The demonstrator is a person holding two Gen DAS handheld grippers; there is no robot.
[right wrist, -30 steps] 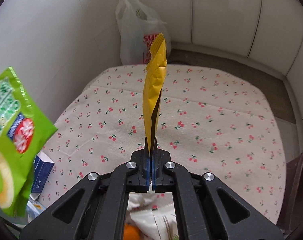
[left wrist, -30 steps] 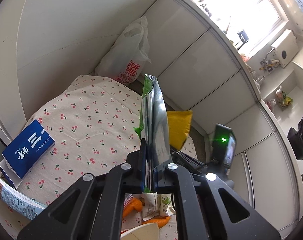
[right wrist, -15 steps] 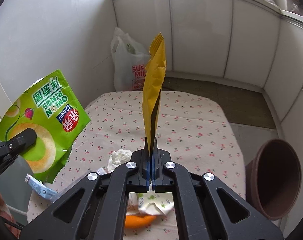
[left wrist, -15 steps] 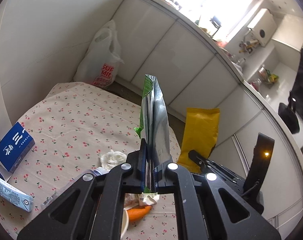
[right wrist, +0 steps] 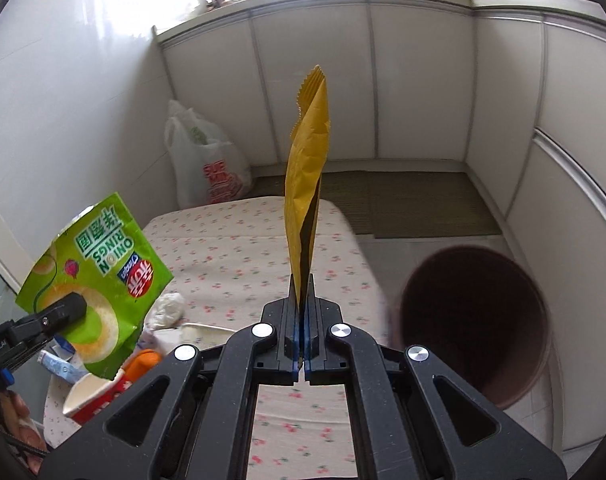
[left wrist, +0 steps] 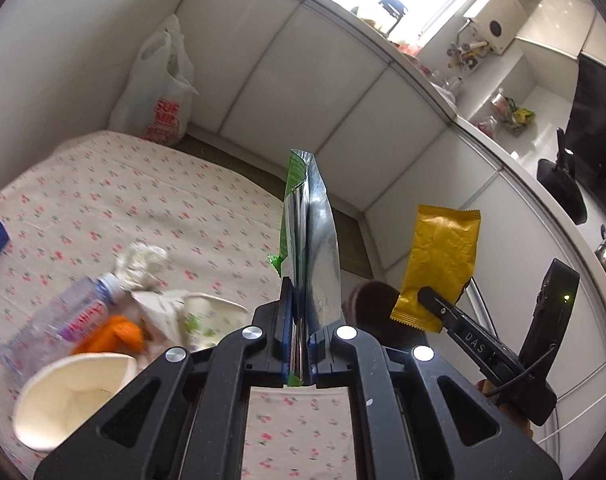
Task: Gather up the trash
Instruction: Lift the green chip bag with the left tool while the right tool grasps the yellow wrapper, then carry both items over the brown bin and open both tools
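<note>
Both tongs swung off table edge (right wrist: pixel 355 240), brown bin (right wrist: pixel 475 320) nearer, floor beyond open

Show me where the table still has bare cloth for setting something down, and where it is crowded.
Free: the far stretch of the cherry-print tablecloth, from the crumpled tissue toward the white plastic bag, and the near strip under the right gripper. Crowded: the near-left corner, where bottle, orange scrap and paper cup pile together.

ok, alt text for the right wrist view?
The right claw grips an upright yellow wrapper above a cherry-print table; a brown bin stands at right, and the left claw holds a green onion-rings bag.
</note>
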